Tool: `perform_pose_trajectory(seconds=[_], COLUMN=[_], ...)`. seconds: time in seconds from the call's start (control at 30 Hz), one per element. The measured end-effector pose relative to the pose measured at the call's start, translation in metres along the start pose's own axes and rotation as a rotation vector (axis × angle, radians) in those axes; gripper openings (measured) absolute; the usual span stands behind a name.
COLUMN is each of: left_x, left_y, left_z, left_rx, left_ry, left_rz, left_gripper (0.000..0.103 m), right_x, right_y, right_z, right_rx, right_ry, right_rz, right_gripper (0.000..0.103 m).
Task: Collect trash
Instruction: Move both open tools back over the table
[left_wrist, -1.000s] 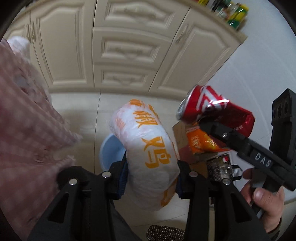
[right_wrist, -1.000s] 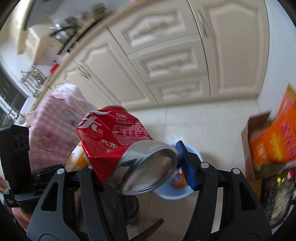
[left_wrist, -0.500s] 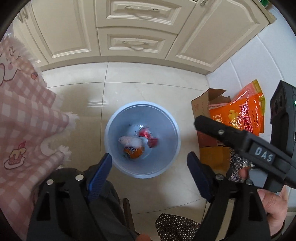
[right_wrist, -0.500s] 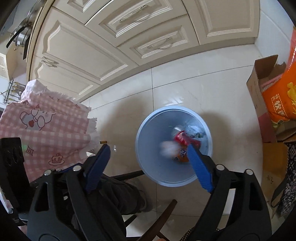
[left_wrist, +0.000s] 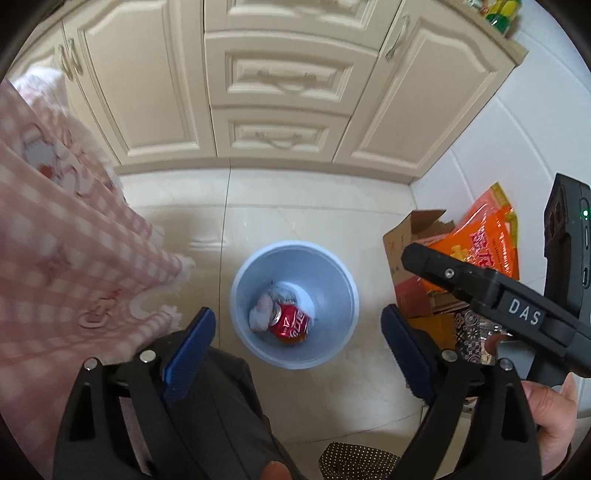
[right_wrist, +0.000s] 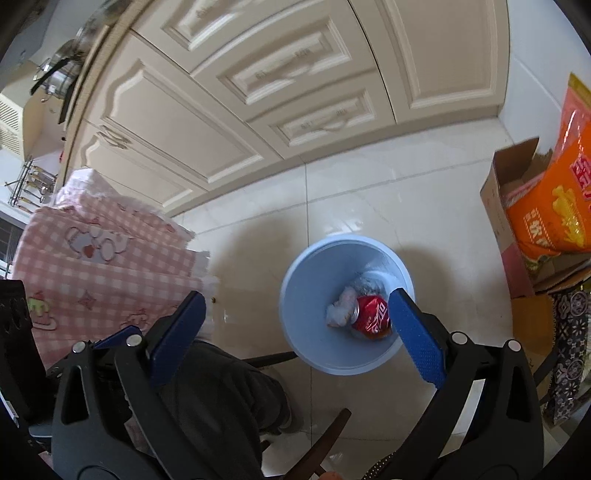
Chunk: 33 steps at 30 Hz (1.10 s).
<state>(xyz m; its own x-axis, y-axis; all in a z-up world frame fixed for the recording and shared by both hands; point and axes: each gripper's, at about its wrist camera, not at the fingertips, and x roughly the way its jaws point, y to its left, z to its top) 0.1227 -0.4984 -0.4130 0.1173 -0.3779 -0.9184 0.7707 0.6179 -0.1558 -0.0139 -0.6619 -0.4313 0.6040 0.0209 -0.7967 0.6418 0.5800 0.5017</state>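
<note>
trash bin (left_wrist: 236, 295) on bare tiled floor (left_wrist: 314, 229), walls clear all round

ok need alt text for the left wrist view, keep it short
A pale blue bin on a tiled floor holds a crushed red can and a white wrapper, seen from above between the jaws of the left tool, which are opening with nothing between them. Cream cabinets stand behind.
</note>
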Motion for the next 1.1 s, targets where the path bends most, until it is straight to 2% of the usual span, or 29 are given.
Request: perform_pose_trajectory(seconds=[0.3, 0.6, 0.83, 1.1], left_x=[-0.098, -0.211, -0.282, -0.347], left_y=[-0.001, 0.029, 0.061, 0.106], left_z=[-0.007, -0.020, -0.041, -0.072], left_rx=[0.036, 0.006, -0.043, -0.110], left_ry=[-0.187, -0.405, -0.545, -0.680], left_rz=[0.018, 0.068, 0.115, 0.198], left_gripper=[0.089, 0.091, 0.092, 0.093], right_x=[-0.069, -0.142, -0.183, -0.204], right_y=[0.067, 0.156, 0.227, 0.301], right_z=[0.008, 0.005, -0.013, -0.042], right_rx=[-0.093, -0.229, -0.345, -0.477], right_ry=[-0.143, -0.304, -0.408, -0.468], right_rz=[0.055, 0.133, 0.201, 0.286], right_gripper=[0.097, 0.097, 0.097, 0.097])
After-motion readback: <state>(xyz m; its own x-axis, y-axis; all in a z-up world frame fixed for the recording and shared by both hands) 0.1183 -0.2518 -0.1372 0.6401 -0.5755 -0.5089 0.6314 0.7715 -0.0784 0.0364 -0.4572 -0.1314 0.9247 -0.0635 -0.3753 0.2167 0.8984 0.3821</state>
